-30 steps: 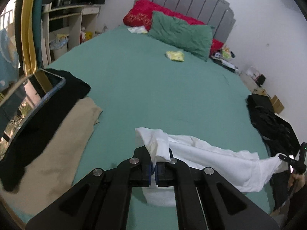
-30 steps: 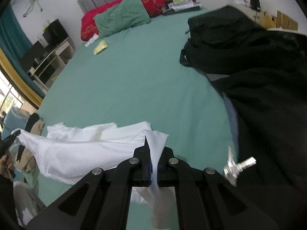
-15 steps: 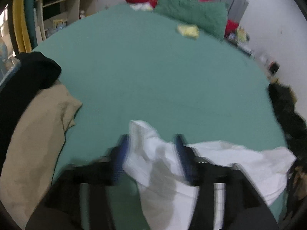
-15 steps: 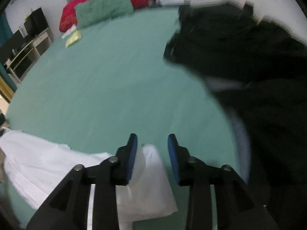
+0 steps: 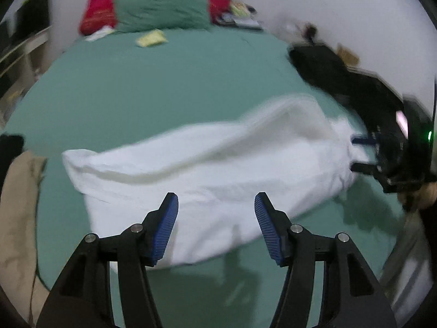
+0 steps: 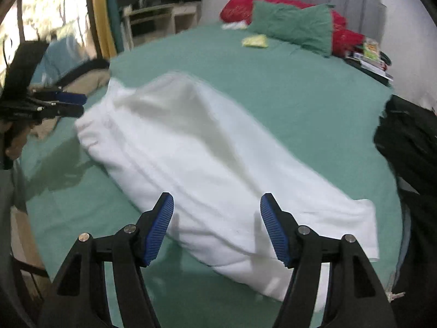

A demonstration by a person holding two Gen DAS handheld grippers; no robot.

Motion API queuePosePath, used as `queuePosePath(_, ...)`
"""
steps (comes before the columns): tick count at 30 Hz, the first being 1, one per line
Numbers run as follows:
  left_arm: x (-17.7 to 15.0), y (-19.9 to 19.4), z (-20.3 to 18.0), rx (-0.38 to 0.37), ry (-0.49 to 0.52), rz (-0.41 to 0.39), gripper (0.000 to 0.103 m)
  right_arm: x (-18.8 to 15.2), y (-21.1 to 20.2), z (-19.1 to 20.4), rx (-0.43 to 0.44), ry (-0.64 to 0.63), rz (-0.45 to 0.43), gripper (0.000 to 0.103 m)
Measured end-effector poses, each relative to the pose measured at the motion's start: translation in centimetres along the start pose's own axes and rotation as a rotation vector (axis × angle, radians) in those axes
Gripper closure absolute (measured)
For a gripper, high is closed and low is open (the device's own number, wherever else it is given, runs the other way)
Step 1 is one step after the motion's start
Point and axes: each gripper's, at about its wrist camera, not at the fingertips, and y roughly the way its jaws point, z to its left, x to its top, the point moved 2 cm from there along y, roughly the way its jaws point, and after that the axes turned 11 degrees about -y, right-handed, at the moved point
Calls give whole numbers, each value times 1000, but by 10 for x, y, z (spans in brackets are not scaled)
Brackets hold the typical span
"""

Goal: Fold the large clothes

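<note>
A large white garment (image 5: 204, 169) lies in a long loose band across the green bed sheet (image 5: 164, 82). In the left wrist view my left gripper (image 5: 215, 199) hovers open over the garment's near edge with nothing pressed between its blue pads. The right gripper (image 5: 360, 153) shows at the garment's right end, its fingers apart. In the right wrist view my right gripper (image 6: 217, 199) has its jaws opening above the white garment (image 6: 191, 147), and the pads do not press on the cloth. The left gripper (image 6: 73, 105) appears at the garment's left end.
Black clothes (image 6: 409, 136) are heaped on the bed's right side. A beige garment (image 5: 16, 205) and a dark one lie at the left edge. A green pillow (image 5: 161, 11), red pillows and a yellow packet (image 5: 151, 38) sit by the headboard. A desk (image 6: 158, 19) stands beyond the bed.
Both grippers were shut on the white garment's ends and have let go and opened. The garment has dropped onto the sheet, and both grippers have swung so that each now looks across it.
</note>
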Motion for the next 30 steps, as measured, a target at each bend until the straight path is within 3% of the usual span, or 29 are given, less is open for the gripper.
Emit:
queuePosePath(5, -2, 35, -13, 18, 15, 92, 42, 3, 12, 21, -64, -131, 66, 37)
queuePosePath(10, 4, 51, -16, 44, 53, 138, 42, 1, 12, 7, -57, -101, 83, 39)
queuePosePath(12, 11, 52, -12, 34, 51, 155, 42, 4, 16, -1, -40, -105, 71, 65)
queuePosePath(13, 15, 52, -11, 31, 46, 152, 42, 7, 19, -4, -37, -98, 76, 86)
queuePosePath(14, 19, 53, -8, 29, 40, 149, 42, 10, 21, -7, -30, -93, 72, 96)
queuePosePath(17, 31, 56, -3, 20, 18, 140, 42, 25, 31, -22, -26, -84, 46, 101)
queuePosePath(24, 74, 75, 8, 51, 7, 93, 42, 66, 48, -68, -65, -75, -1, 101)
queuePosePath(30, 122, 92, 32, 115, -33, 10, 42, 94, 75, -121, -179, -7, 17, 100)
